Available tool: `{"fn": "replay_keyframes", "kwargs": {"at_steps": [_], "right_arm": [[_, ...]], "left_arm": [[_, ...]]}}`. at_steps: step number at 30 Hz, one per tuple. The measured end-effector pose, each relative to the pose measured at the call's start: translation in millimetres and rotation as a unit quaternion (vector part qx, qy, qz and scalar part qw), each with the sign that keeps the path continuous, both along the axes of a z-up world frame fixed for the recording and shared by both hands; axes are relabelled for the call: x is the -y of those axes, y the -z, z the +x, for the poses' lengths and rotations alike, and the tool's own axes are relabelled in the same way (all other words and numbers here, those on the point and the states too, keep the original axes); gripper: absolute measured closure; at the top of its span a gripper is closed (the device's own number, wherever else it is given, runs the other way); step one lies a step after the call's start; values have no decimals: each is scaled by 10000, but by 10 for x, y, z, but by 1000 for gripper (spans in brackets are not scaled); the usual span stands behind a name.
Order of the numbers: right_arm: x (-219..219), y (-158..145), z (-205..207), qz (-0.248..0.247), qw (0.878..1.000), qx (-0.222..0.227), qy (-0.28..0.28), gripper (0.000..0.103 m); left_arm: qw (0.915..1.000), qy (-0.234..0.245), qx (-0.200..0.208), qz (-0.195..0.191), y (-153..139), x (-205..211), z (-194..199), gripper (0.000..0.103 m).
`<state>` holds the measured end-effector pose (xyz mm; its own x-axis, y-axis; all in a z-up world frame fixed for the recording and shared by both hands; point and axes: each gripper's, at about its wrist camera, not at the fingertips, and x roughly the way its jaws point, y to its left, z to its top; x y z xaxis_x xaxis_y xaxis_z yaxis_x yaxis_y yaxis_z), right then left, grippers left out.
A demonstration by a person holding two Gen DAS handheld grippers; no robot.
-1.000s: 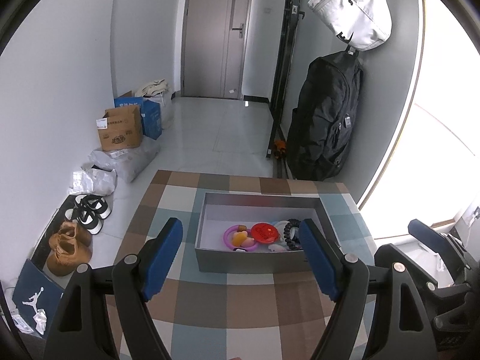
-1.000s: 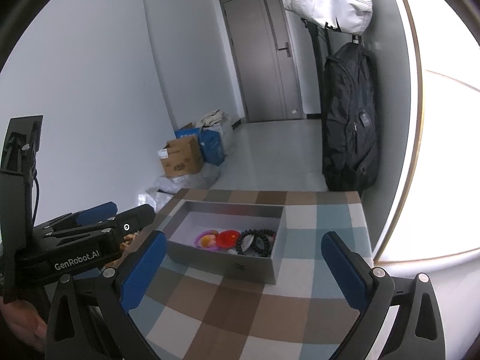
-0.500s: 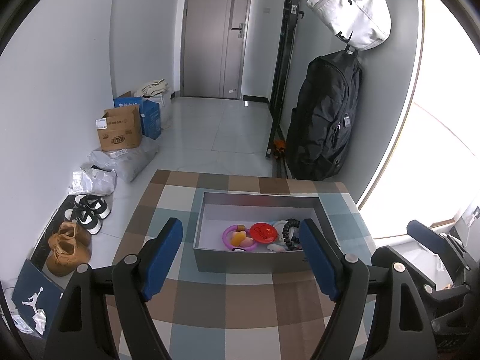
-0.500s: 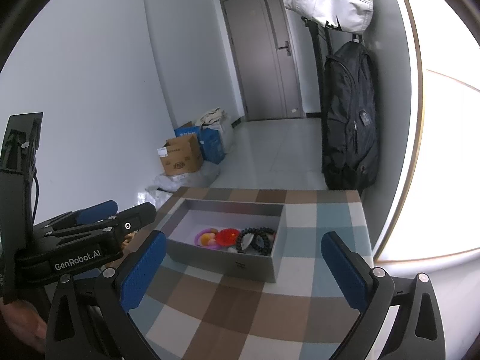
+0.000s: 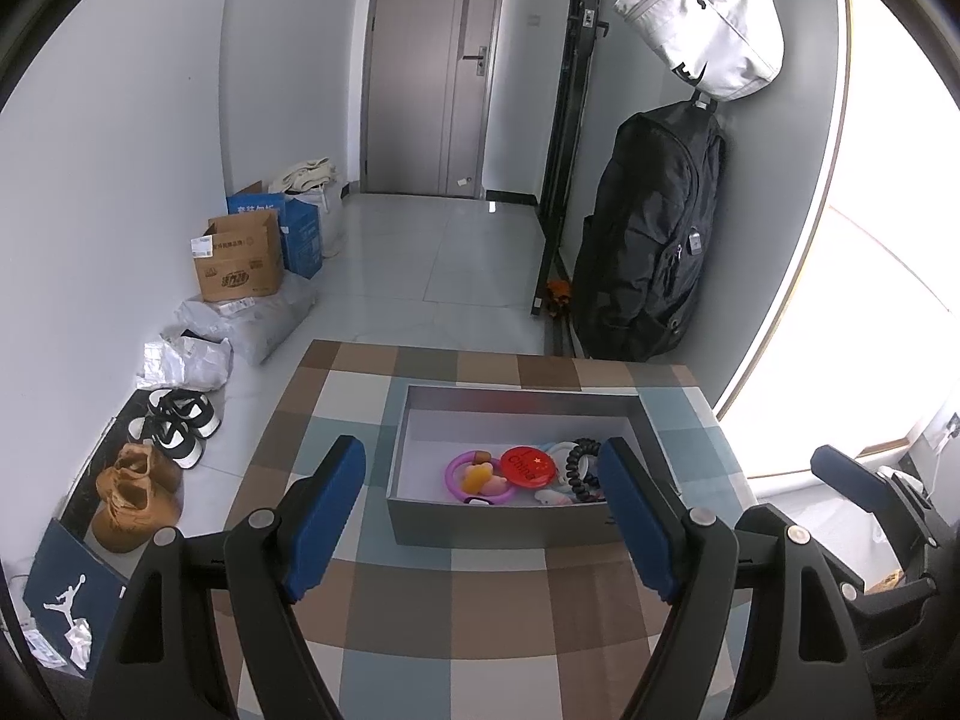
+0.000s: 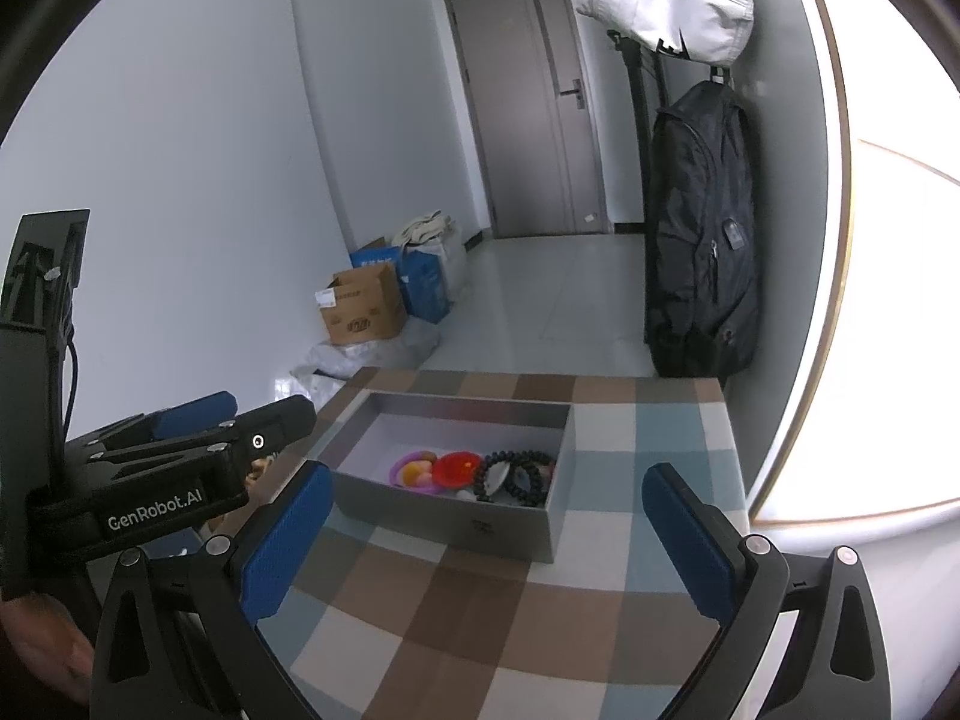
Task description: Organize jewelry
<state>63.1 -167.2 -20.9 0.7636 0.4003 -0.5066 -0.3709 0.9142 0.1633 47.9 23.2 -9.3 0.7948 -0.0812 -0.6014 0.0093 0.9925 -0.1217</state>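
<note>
A grey open box (image 5: 510, 525) stands on the checked tablecloth (image 5: 456, 612), just beyond my left gripper (image 5: 481, 457). Inside lie a pink ring (image 5: 457, 468) with small orange and pink pieces, a red round badge (image 5: 531, 466) and a black coiled bracelet (image 5: 581, 461). The left gripper's blue pads stand wide apart, open and empty, short of the box's front wall. In the right wrist view the same box (image 6: 456, 525) holds the red badge (image 6: 459, 468) and a black beaded bracelet (image 6: 517, 475). My right gripper (image 6: 487, 483) is open too, above the cloth.
A black backpack (image 5: 648, 240) and a white bag (image 5: 708, 18) hang on the right wall. Cardboard boxes (image 5: 240, 261), plastic bags and shoes (image 5: 135, 492) line the floor left of the table. The left gripper's body (image 6: 180, 468) fills the right view's left side.
</note>
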Motion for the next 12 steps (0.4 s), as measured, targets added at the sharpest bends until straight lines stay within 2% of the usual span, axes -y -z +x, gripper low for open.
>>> {"fn": "replay_keyframes", "kwargs": {"at_steps": [12], "right_arm": [[3,39,46,-25,9999,-87,73,0]], "left_arm": [[9999,14,-44,-115,38,4,45,27]]}}
